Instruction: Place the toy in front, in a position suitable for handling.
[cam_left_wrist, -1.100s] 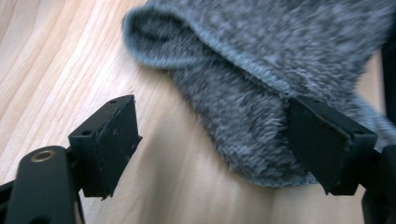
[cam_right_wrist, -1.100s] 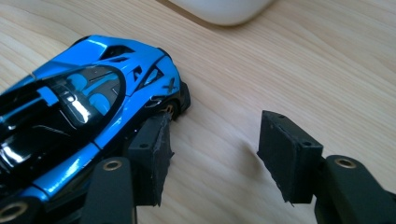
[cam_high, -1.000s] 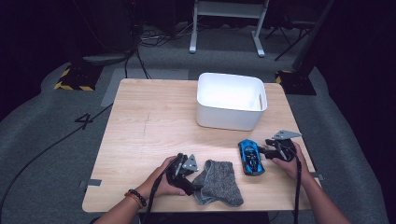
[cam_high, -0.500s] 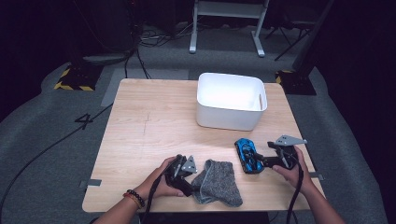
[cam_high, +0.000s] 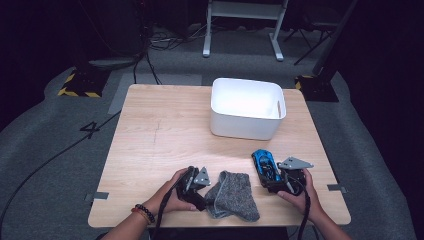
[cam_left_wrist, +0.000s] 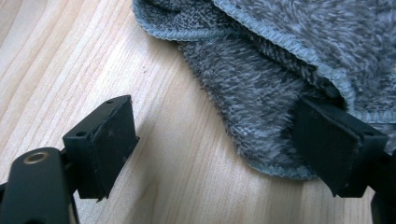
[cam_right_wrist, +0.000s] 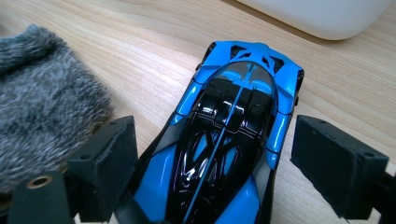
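Right claw (cam_right_wrist: 215, 186) spread; jaws have just been opening, with the blue toy car (cam_right_wrist: 233, 140) between them. Left jaw sits at the car's flank, right jaw stands apart from it with bare wood showing in the gap; pads do not press on the car. Car rests on the bench (cam_high: 165, 130), nose pointing away from the claw toward the white bin (cam_high: 247, 107). Relative to the bin: car lies near its front wall, on the person's side, slightly toward the bin's right end.

Left claw (cam_left_wrist: 215, 154) also spread, low over the bench. Grey fleece cloth (cam_left_wrist: 261, 74) lies crumpled ahead of it; its hemmed edge reaches under the right-hand jaw in the left gripper view, while the other jaw stands over bare wood. Relative to the bin: cloth lies farther toward the person than the car, below the bin's left end.
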